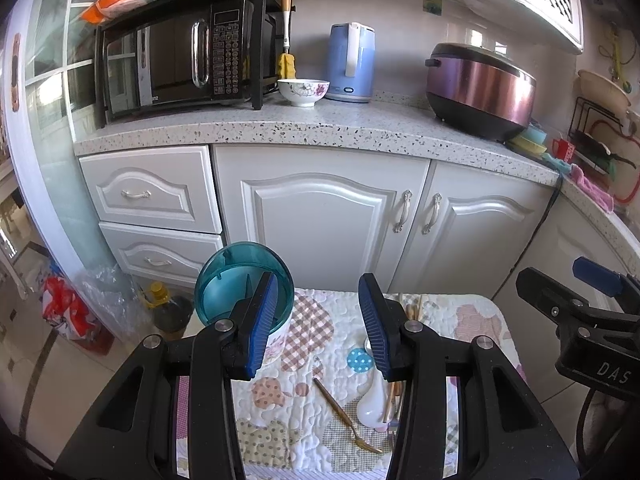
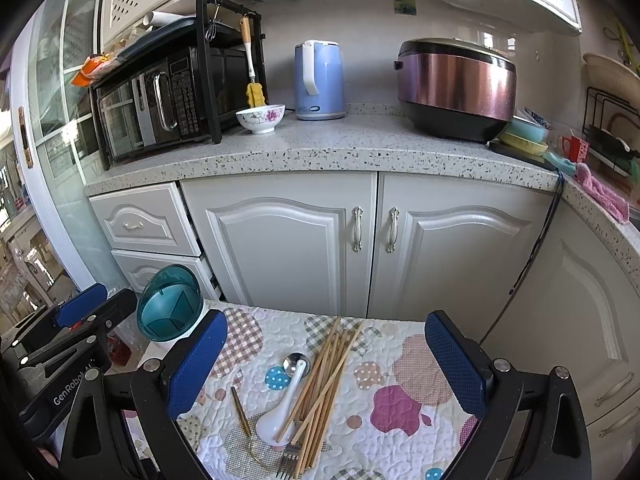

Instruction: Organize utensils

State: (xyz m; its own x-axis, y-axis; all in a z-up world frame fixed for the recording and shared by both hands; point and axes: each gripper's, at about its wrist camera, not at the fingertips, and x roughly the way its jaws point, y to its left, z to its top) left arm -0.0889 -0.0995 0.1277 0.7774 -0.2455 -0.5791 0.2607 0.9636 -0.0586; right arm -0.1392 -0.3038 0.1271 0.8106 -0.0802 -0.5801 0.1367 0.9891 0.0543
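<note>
Through the left wrist camera I see my left gripper (image 1: 320,324) hanging over the quilted mat (image 1: 312,332) with its jaws released and nothing between the blue pads. The teal-rimmed utensil holder (image 1: 244,280) stands at the mat's far left corner, just behind my left finger, so I judge this hand is placed to steady it or to feed it. Ahead of the right finger lie the things to be sorted: a gold fork (image 1: 346,416) slanting across the patchwork, a white ceramic spoon (image 1: 372,400) beside it, and the ends of the chopsticks (image 1: 414,308), mostly hidden behind the finger. My right gripper (image 1: 592,308) shows at the right edge, well off the mat. Through the right wrist camera, that gripper (image 2: 326,364) is also spread wide and empty, framing the pile squarely. The chopsticks (image 2: 324,380) fan out in a loose bundle, overlapping the white ceramic spoon (image 2: 280,412); a metal spoon (image 2: 297,362) lies at their left, and a silver fork (image 2: 288,462) peeks from under their near ends, with the gold fork (image 2: 241,410) apart to the left. The holder (image 2: 170,306), divided inside, waits at far left beside the left gripper (image 2: 80,320). Nothing is in it yet, so I judge the sorting has barely begun.
</note>
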